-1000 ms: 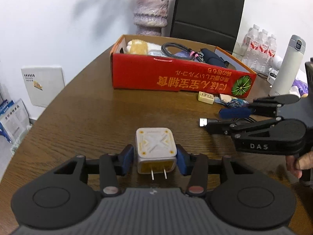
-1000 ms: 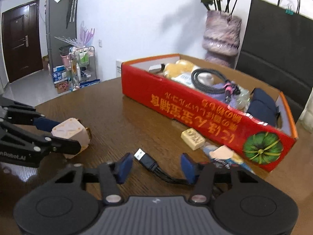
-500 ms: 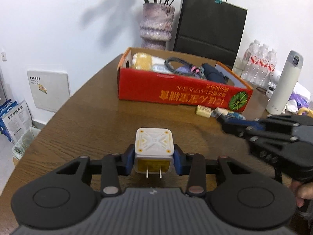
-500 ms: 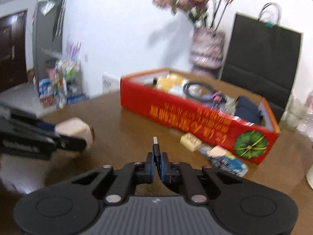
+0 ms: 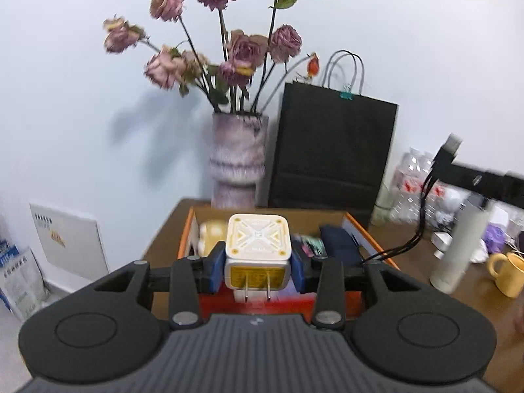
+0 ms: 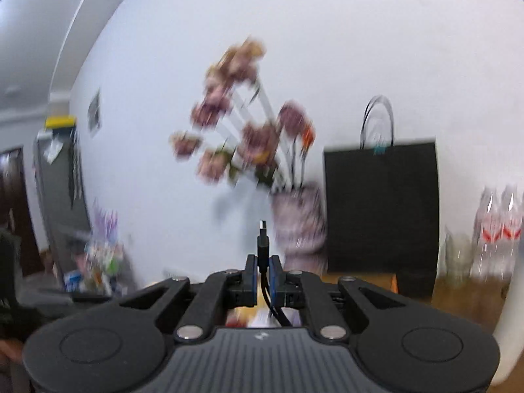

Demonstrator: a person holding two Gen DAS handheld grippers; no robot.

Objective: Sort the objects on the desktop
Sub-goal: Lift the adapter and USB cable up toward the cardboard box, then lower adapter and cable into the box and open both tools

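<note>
My left gripper (image 5: pixel 258 267) is shut on a white cube charger (image 5: pixel 258 245), prongs toward the camera, held above the near wall of the red cardboard box (image 5: pixel 370 235). My right gripper (image 6: pixel 262 270) is shut on a black USB cable (image 6: pixel 263 245), plug pointing up. The right gripper also shows at the right of the left wrist view (image 5: pixel 484 177), raised high, with the cable (image 5: pixel 422 222) hanging down toward the box. The right wrist view is blurred.
A vase of dried roses (image 5: pixel 237 160) and a black paper bag (image 5: pixel 330 154) stand behind the box. A white thermos (image 5: pixel 458 242), a yellow mug (image 5: pixel 506 273) and water bottles (image 5: pixel 412 183) stand at the right on the wooden table (image 5: pixel 409 239).
Both grippers have risen and moved forward toward the box. The right gripper closed on the USB cable and lifted it off the table. The charger stays in the left gripper.
</note>
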